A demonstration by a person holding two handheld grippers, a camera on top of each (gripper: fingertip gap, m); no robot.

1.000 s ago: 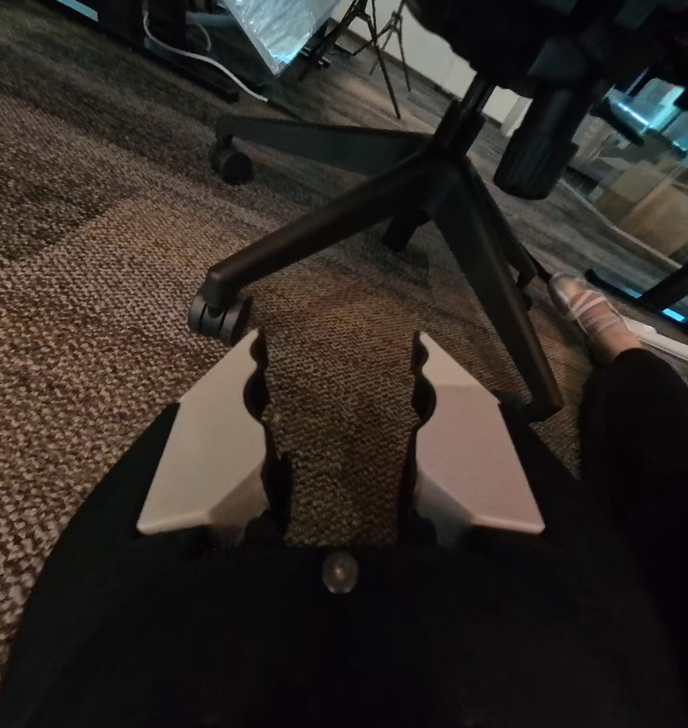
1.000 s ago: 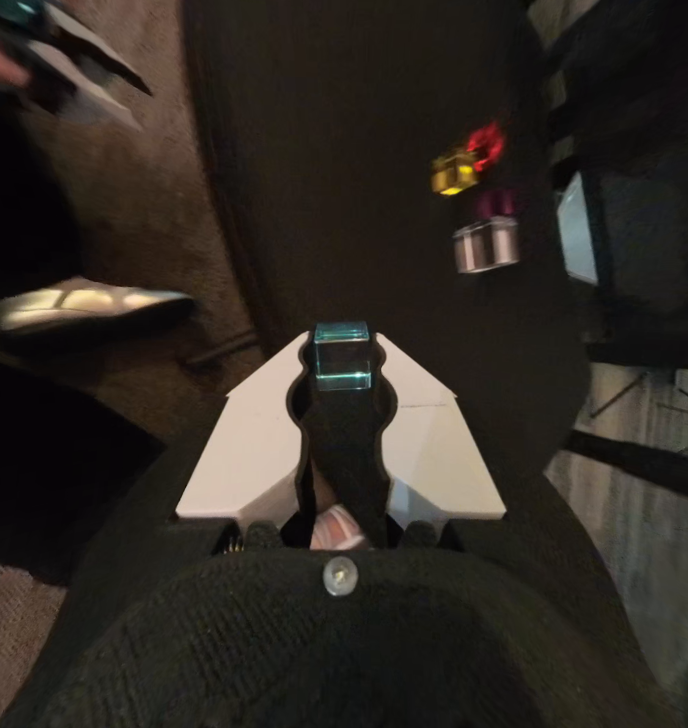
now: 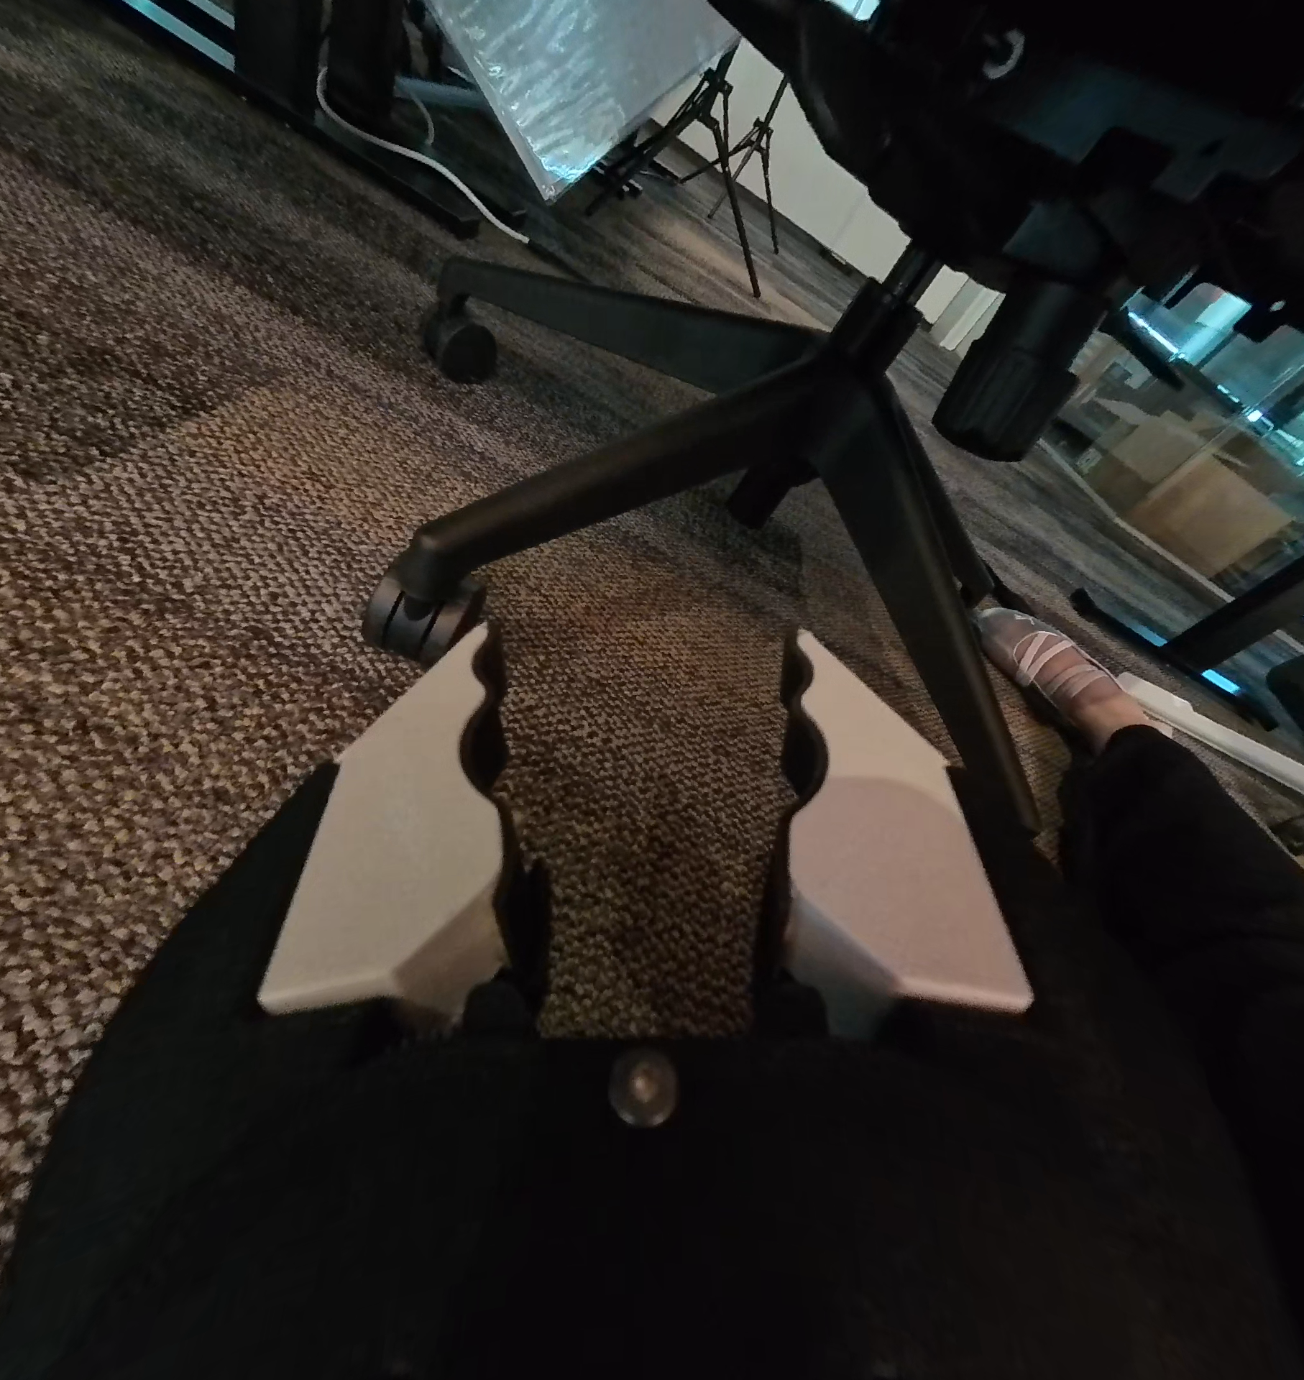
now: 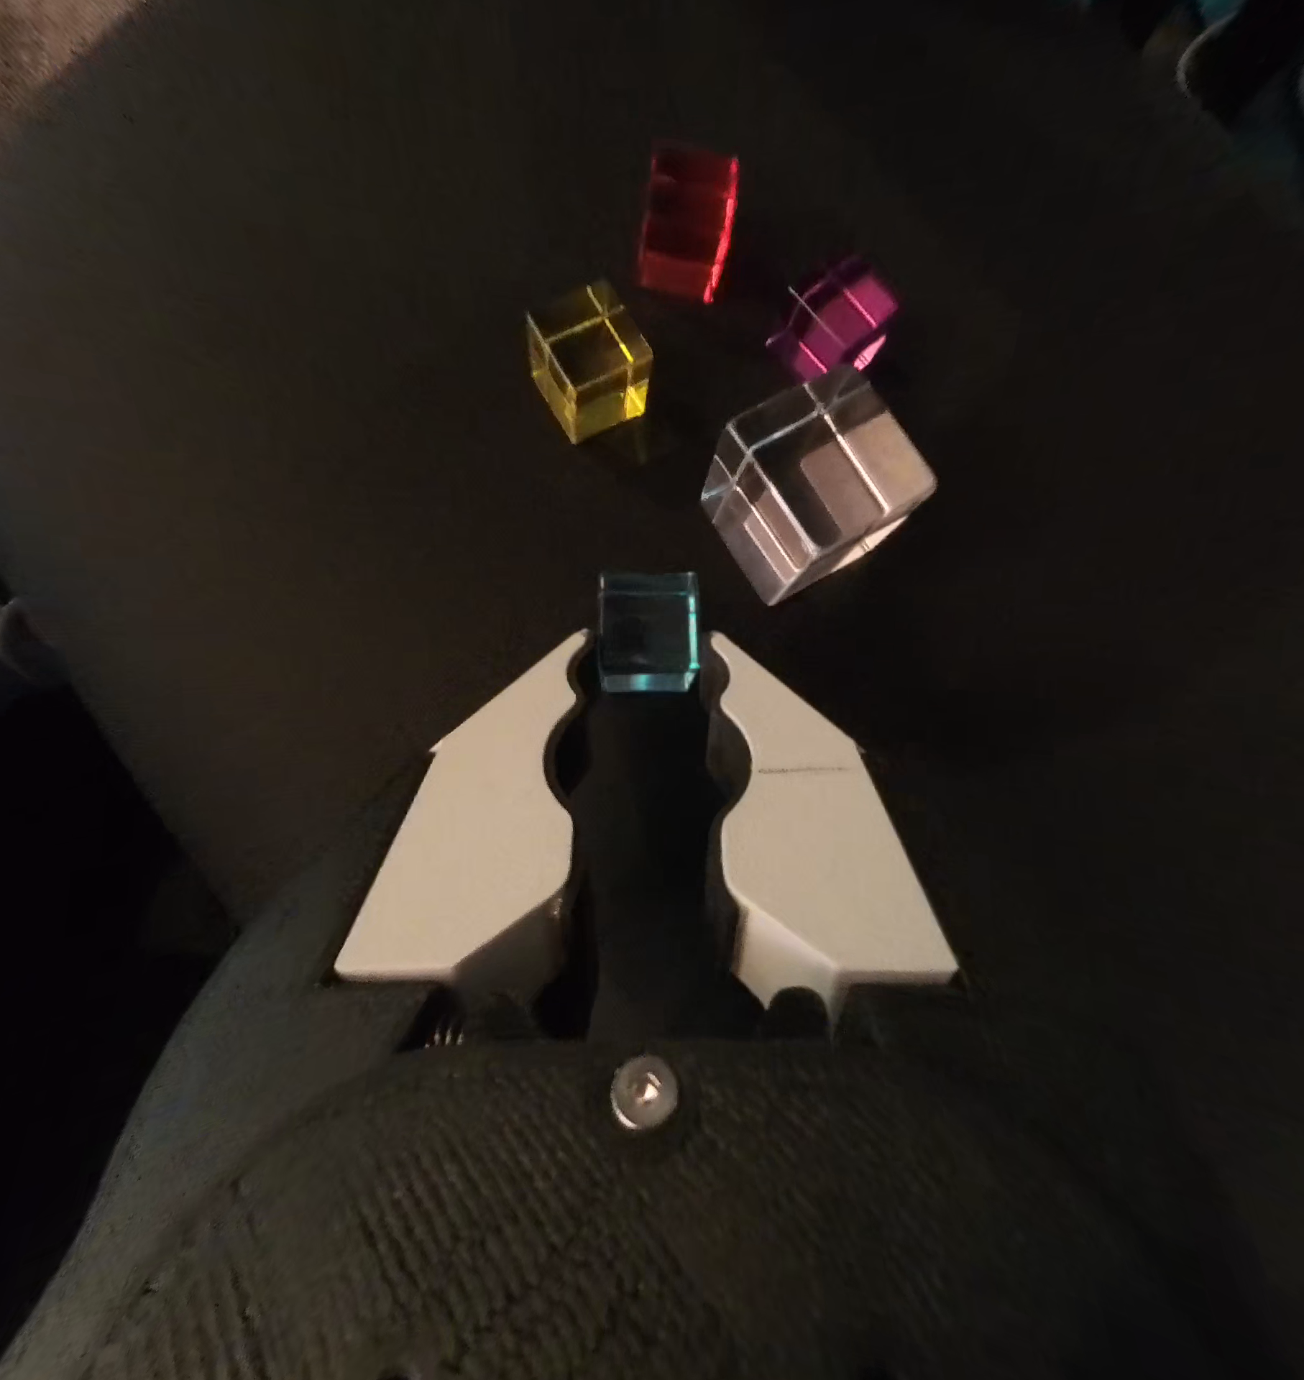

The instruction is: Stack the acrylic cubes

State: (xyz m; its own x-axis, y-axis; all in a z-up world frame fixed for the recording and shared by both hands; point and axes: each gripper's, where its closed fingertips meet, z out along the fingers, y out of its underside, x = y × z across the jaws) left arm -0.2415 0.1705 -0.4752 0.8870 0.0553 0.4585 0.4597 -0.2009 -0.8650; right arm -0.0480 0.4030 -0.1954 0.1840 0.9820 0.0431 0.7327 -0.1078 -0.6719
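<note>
In the right wrist view, my right gripper is shut on a small see-through teal cube, held at the very fingertips and sticking out past them, above a black cloth surface. Ahead of it on the cloth lie a large clear cube, a yellow cube, a red block and a magenta cube. In the left wrist view, my left gripper is open and empty, low over brown carpet, with a chair caster just beyond its left finger.
An office chair's black star base and column stand ahead of the left gripper. A person's shoe and dark-clad leg are on the right. Tripod legs and a white cable lie farther back. Tip to tip, the grippers are about 40 centimeters apart. The left gripper is farther from the red block, some 40 centimeters, than the right, some 12 centimeters.
The right gripper has swung over the black cloth toward the group of cubes, which are now close ahead. The teal cube sits farther out at the fingertips than before. The left gripper has barely moved.
</note>
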